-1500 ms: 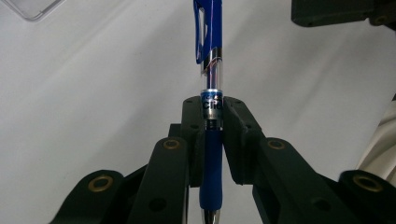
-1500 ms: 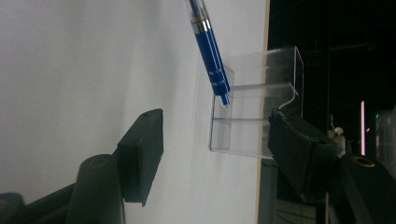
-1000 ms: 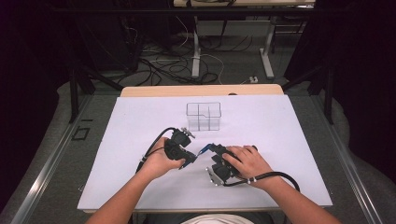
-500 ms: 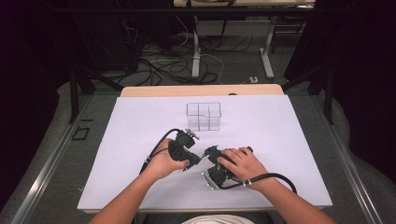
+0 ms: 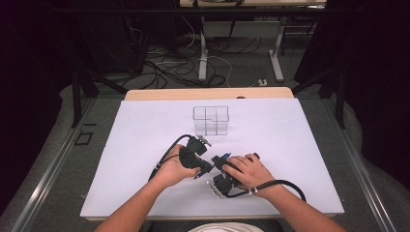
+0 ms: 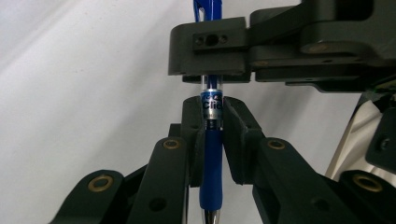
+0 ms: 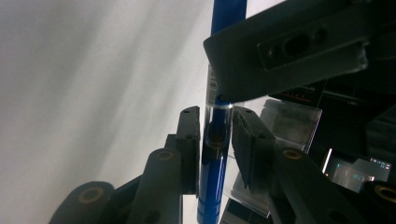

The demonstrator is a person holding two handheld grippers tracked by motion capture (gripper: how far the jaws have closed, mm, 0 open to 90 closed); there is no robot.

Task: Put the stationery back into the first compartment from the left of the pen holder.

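I have the blue pen (image 6: 208, 154) clenched in my left tongs (image 6: 208, 140); my right tongs (image 7: 215, 140) have just been closing around it, and the clear box (image 5: 211, 120) is not yet reached.

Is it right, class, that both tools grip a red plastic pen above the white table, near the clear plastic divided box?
No. The pen is blue, not red, as the left gripper view shows. Both tools, left tool and right tool, do grip it.

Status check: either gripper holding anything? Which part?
Both hold one blue pen. Left gripper clamps the grip below the silver band; right gripper, jaws just closing, pinches the clear barrel.
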